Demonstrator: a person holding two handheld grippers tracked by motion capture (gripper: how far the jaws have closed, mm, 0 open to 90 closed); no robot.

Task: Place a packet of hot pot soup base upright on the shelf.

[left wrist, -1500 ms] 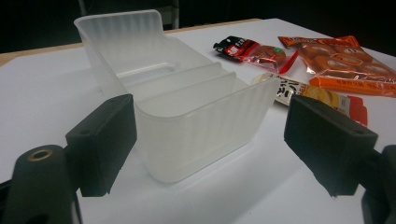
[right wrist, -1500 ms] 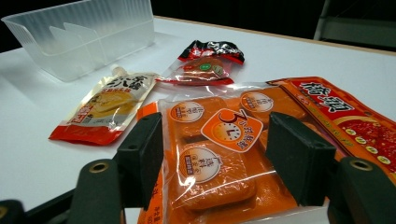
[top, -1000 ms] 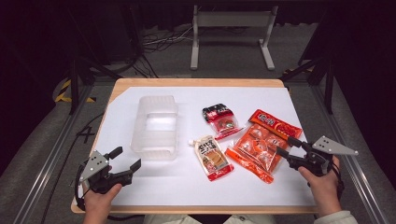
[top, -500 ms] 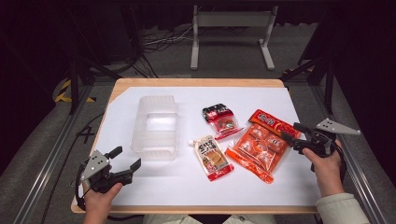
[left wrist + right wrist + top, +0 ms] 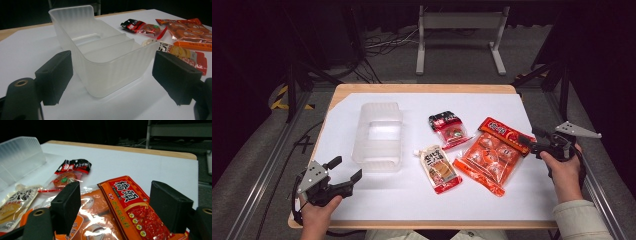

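A wooden table [image 5: 422,89] carries a flat white sheet [image 5: 512,200] that covers most of its top. On the left half of the sheet stands a translucent, ribbed plastic tray [image 5: 378,136] of rectangular form with rounded corners; the left gripper view shows low dividers across its floor.

Right of the tray lie three glossy film packets. A small clear packet with a black and red header [image 5: 448,128] lies farthest from the person. A beige spouted pouch with a red lower edge [image 5: 439,168] lies nearer, its spout toward the tray. A large orange crinkled packet [image 5: 491,156] shows round contents through the film, and its far edge carries a red-orange band printed with white characters [image 5: 127,192].

The left gripper [image 5: 345,173] hovers at the near left corner of the sheet, held in the left hand [image 5: 318,210], pointing at the tray's near short wall. Its black block jaws stand wide apart, released, gripping nothing.

The right gripper [image 5: 534,140] is held in the right hand [image 5: 562,167] at the right edge of the sheet, forearm sleeved. Its jaws are spread apart over the right end of the orange packet; contact with the film cannot be determined.
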